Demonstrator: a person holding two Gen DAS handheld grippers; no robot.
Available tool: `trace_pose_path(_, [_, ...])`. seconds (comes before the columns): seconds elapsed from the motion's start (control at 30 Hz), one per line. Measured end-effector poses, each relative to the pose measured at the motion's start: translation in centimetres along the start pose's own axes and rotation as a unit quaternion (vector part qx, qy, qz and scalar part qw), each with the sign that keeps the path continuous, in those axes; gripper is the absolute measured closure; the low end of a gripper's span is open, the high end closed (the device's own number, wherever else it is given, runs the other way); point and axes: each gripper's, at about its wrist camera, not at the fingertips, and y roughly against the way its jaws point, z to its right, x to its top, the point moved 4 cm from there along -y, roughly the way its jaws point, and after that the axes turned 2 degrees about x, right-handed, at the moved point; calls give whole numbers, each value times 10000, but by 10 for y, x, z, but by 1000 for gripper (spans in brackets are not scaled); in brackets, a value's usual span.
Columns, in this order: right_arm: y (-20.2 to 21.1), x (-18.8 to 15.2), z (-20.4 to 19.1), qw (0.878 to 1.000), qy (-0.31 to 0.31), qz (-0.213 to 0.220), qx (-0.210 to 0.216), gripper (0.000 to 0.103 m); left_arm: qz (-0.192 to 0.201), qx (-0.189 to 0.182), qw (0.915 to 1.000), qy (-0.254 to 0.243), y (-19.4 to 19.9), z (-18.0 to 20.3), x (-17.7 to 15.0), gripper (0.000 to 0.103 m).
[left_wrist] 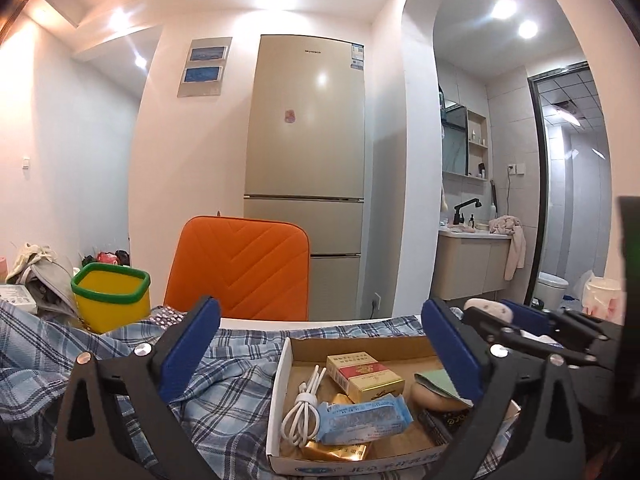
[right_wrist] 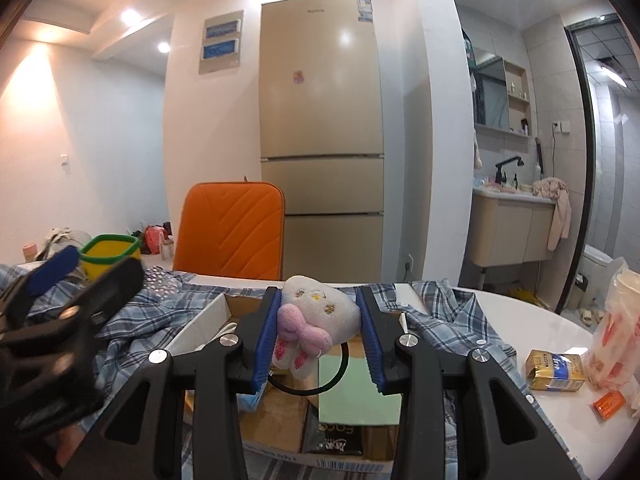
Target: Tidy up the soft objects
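Overhead, right tool (right_wrist: 318, 320) clamps plush toy (right_wrist: 316, 316) above cardboard box (left_wrist: 280, 376). Left tool (left_wrist: 320, 348) spread wide, empty, above same box. Plaid shirt (left_wrist: 224, 380) beside box, on worktop (right_wrist: 560, 320).

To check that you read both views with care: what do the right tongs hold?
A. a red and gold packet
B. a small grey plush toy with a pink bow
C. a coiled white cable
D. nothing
B: in the right wrist view the right tongs are closed on the plush toy, above the cardboard box.
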Motion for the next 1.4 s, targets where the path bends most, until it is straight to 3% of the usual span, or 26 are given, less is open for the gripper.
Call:
trace_pose_path(0.1, [-12, 1, -2, 9999, 2, -140, 22, 63, -95, 44, 9999, 48, -6, -4, 0, 3])
trace_pose_path(0.17, [-15, 1, -3, 9999, -18, -155, 11, 52, -143, 66, 9998, 100, -9, -6, -2, 3])
trace_pose_path(0.23, [-14, 1, -1, 9999, -23, -91, -41, 31, -173, 84, 9997, 135, -11, -7, -2, 3])
trace_pose_path(0.6, [4, 6, 9, 9997, -112, 81, -177, 31, 178, 105, 9996, 206, 13, -8, 9, 3])
trace_pose_path(0.8, [40, 19, 12, 9994, -162, 260, -133, 31, 598, -85, 9981, 86, 50, 1, 31, 3])
trace_pose_path(1.13, [114, 26, 6, 9982, -31, 595, 81, 30, 832, -169, 9963, -159, 110, 7, 42, 1])
trace_pose_path(1.17, [123, 23, 6, 9979, -33, 641, 85, 29, 801, -196, 9964, -175, 113, 6, 41, 1])
trace_pose_path(1.23, [138, 19, 7, 9971, -47, 758, 82, 13, 772, -229, 9965, -210, 121, 4, 38, 1])
trace_pose_path(1.3, [151, 16, 9, 9956, -34, 936, 17, 4, 851, -221, 9958, -261, 130, 2, 34, 1])
trace_pose_path(1.4, [172, 12, 12, 9920, -26, 1251, -150, 0, 899, -235, 9953, -276, 140, 0, 29, 0])
